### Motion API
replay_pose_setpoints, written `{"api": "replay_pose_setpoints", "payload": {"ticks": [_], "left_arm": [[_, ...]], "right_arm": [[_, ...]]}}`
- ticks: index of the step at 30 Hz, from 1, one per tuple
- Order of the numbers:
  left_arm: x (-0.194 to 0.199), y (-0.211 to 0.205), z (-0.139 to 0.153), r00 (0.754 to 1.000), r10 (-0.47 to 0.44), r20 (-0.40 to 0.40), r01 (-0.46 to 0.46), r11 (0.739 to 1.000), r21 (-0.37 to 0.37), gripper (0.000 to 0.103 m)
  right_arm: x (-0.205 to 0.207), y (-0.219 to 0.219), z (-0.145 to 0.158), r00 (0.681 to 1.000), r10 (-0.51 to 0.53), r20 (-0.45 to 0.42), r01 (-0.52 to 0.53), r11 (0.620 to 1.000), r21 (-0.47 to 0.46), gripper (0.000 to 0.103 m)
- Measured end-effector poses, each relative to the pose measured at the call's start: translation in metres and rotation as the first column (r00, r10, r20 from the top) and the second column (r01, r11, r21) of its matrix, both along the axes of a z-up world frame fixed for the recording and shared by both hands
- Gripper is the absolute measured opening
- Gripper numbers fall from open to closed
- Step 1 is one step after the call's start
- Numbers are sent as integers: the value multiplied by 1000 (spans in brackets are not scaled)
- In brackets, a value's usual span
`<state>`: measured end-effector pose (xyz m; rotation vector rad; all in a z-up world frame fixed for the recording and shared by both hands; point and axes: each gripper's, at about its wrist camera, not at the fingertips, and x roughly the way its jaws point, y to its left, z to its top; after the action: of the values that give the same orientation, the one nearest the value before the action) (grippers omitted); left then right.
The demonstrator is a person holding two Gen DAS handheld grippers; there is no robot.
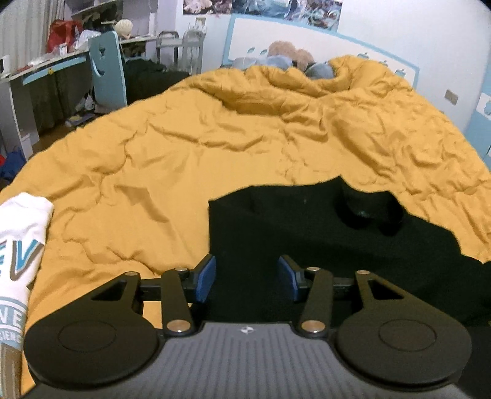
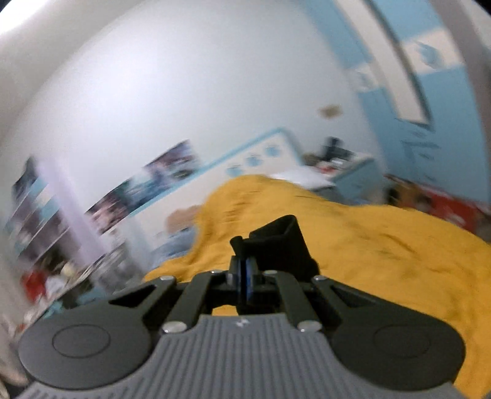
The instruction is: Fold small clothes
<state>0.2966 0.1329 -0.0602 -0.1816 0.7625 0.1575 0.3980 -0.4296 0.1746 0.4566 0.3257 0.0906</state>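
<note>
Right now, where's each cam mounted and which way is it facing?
Left wrist: on the left gripper, angled down at the black garment on the yellow duvet; open blue pads show.
Right wrist: on the right gripper, near level, blurred, facing the white wall; shut on black cloth.
Shared: duvet, headboard, posters.

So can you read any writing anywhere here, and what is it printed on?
"EV": large blue letters on the white shirt, cut off by a fold.
"NE": white letters on its blue band lower down, also partial.
Smaller line beneath: too cut off to read.
Wall posters: no legible text.
Right wrist view: blurred, nothing readable.
</note>
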Motion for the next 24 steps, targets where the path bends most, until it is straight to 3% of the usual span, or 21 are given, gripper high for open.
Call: {"api": "replay_pose_setpoints", "payload": {"ticks": [4,9,12,17,21,24], "left_arm": [[-8,10,15,999,-15,32,15,1000,-17,55],[-19,35,27,998,-3,69,8,998,-61,55],[-24,53,29,997,5,82,2,996,-85,54],[-28,82,22,996,16,89,0,985,-170,52],[-27,98,11,996,7,92,12,978,-209,52],[-26,107,1,995,8,95,18,963,-269,52]], "right_arm": [[10,118,25,991,130,4,-130,991,-32,0],[14,251,4,970,241,-41,-241,971,3,0],[11,331,-39,962,265,-71,-269,961,-62,0],[14,426,-150,923,314,-223,-339,937,-86,0],[15,468,-230,856,375,-356,-410,912,-25,0],[20,481,-266,798,443,-408,-476,879,24,10]]}}
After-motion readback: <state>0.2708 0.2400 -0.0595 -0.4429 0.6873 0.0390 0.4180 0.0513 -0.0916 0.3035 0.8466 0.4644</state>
